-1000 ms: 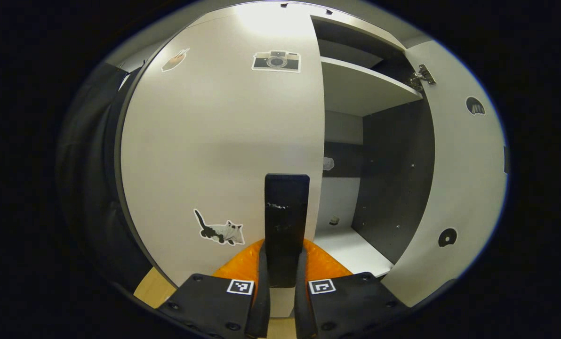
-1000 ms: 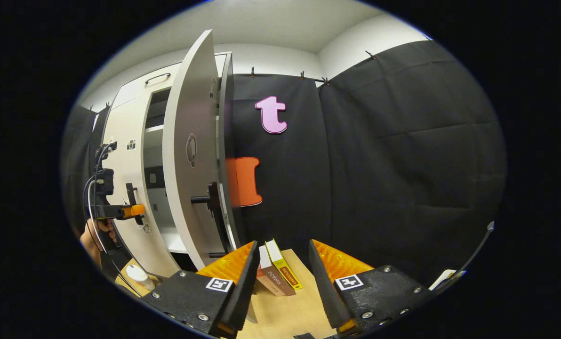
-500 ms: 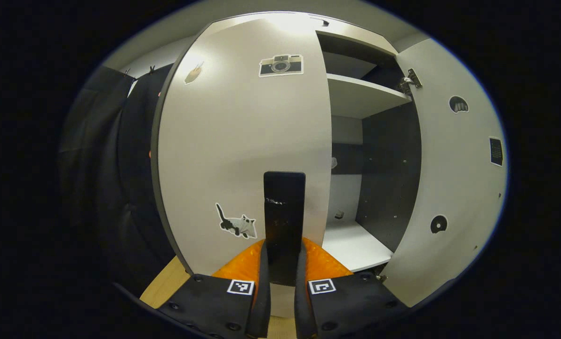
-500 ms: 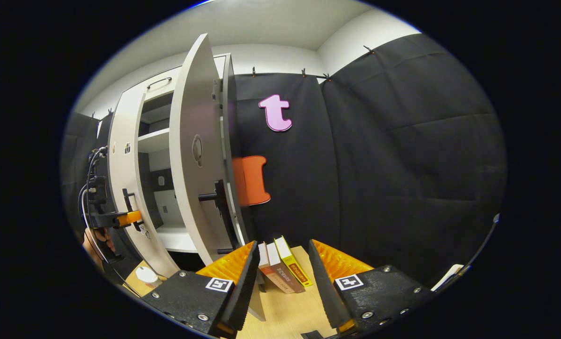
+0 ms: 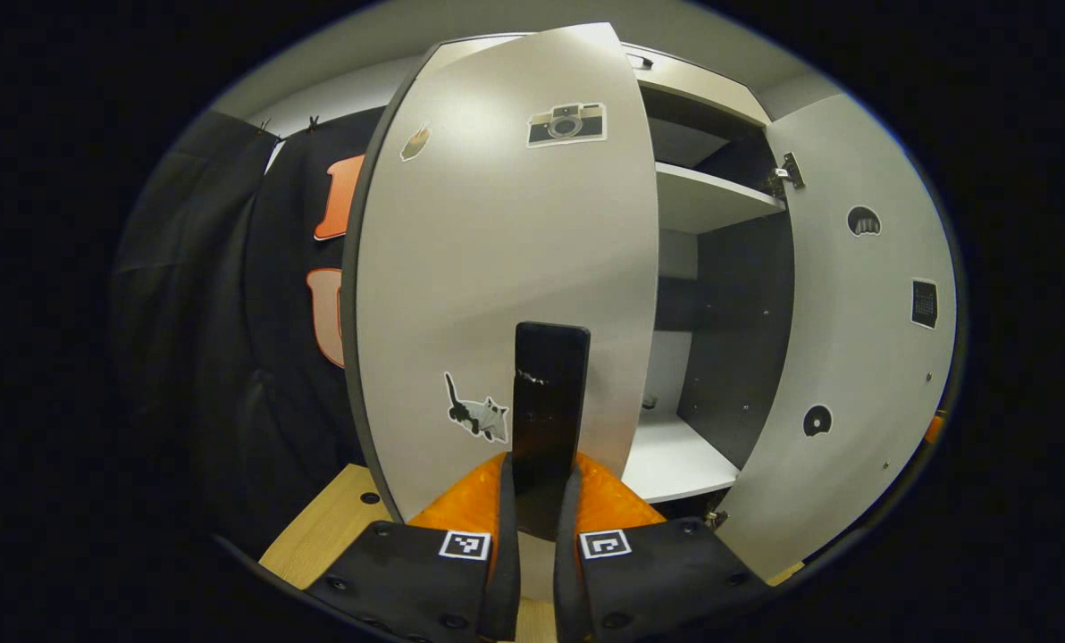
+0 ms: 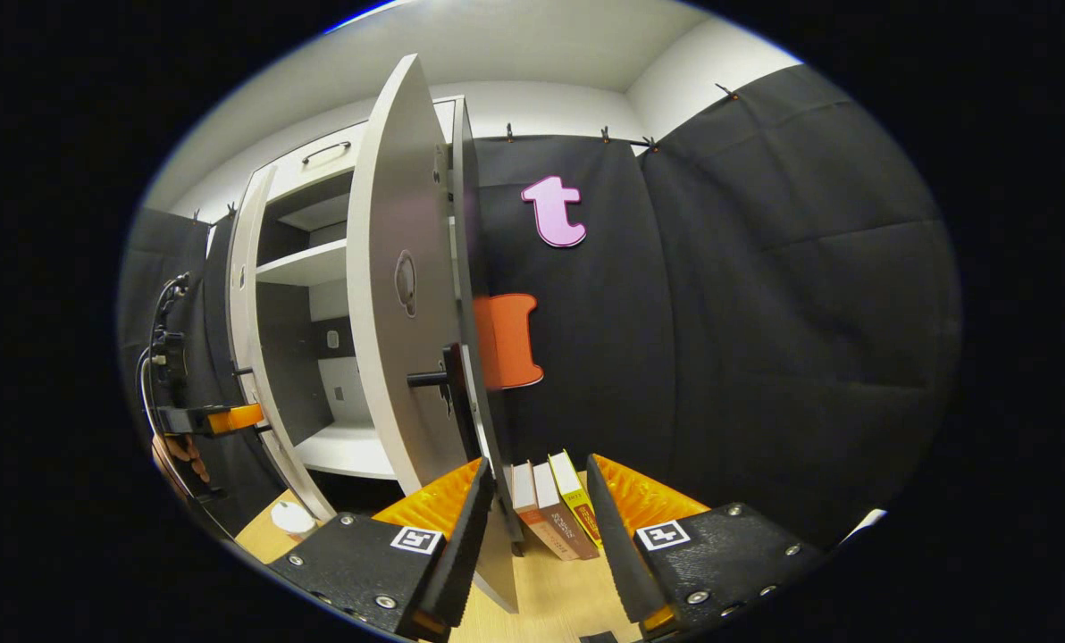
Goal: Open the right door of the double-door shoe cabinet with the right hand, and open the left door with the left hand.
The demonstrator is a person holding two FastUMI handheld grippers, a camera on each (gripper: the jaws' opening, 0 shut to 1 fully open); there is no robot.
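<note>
Across the middle of the left gripper view stands the shoe cabinet (image 5: 720,268), its shelves bared between two doors. We see the left door (image 5: 497,268) filling the centre of that frame, partly swung out, and the right door (image 5: 854,339) along the right side, swung wide. At the bottom centre our left gripper (image 5: 537,500) is clenched on the left door's dark handle (image 5: 546,393), both fingers pressing its sides. So we judge the right door done and the left door's opening to be the step in hand.

Toward the lower middle of the right gripper view our right gripper (image 6: 532,527) hangs with its jaws parted, grasping nothing, the right door's edge just above it and some books (image 6: 555,500) beyond.

Next, we judge, the left hand needs to draw the handle along the hinge's arc, keeping its grip square so it does not slip off.
</note>
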